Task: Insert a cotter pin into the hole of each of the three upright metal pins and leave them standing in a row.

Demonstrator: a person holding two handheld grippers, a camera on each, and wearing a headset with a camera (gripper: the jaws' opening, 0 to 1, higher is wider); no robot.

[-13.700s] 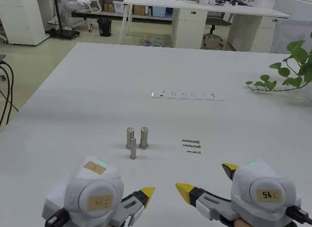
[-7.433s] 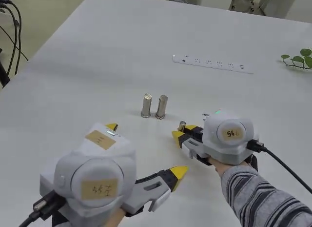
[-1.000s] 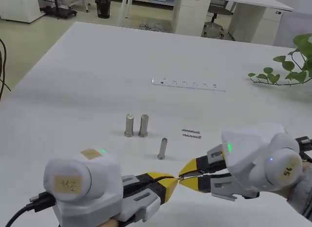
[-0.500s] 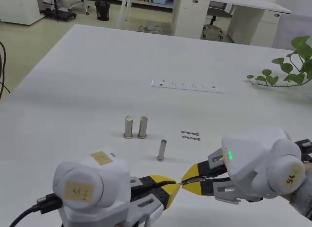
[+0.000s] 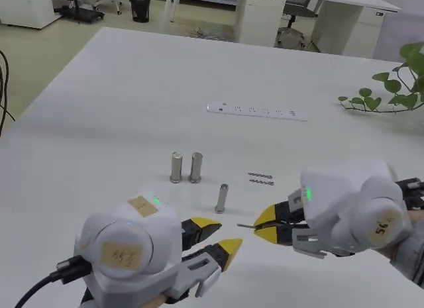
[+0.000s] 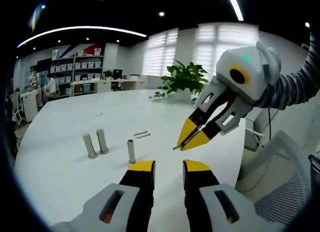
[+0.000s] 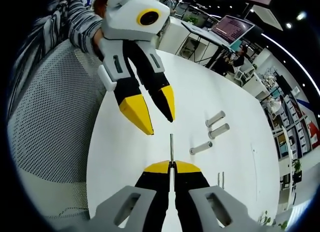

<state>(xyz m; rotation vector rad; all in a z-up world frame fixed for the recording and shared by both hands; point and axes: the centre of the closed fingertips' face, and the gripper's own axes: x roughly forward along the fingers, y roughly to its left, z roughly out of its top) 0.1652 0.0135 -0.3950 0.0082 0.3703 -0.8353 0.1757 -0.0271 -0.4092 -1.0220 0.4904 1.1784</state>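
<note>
1. The right tool [image 5: 264, 226] is clamped on a cotter pin [image 5: 245, 226].
2. The left tool [image 5: 224, 234], with its jaws apart and empty, faces that pin's free end.
3. Two metal pins [image 5: 176, 167] stand side by side on the bench [image 5: 132, 102]. A third pin [image 5: 222, 198] stands apart, nearer the tools.
4. Two spare cotter pins [image 5: 260, 179] lie to their right.

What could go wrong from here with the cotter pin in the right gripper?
The cotter pin is pinched only by its end in the right gripper, so it may slip or swivel. The nearest metal pin stands unheld, the left gripper open, so a misaligned push could topple it.
</note>
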